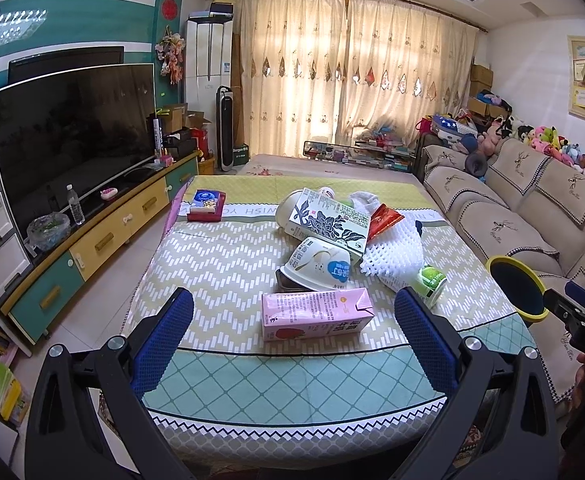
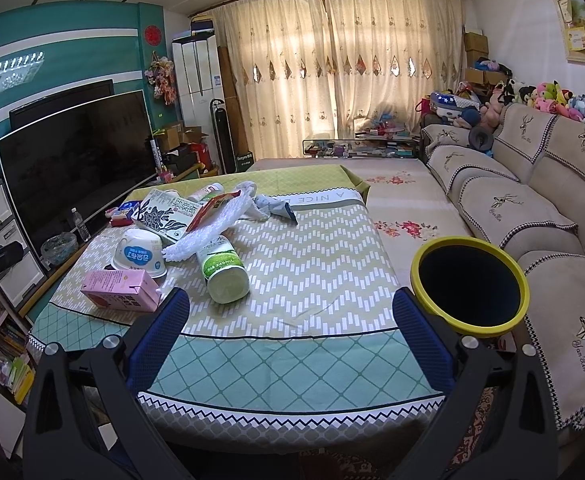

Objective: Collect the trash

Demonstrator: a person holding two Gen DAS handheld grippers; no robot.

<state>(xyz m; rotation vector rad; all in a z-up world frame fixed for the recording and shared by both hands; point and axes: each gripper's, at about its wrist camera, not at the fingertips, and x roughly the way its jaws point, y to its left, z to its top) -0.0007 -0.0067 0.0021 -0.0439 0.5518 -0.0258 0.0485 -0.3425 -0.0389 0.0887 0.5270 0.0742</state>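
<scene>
Left wrist view: my left tongs (image 1: 292, 320) are spread, pink carton (image 1: 315, 316) at twelve o'clock; right tongs (image 2: 290, 320) spread, empty. Crowding bowl (image 1: 318, 266) could topple if nudged.

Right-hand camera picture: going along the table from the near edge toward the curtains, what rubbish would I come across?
Pink carton → green-labelled bottle → upside-down white cup → white foam netting → flower-printed carton.
</scene>
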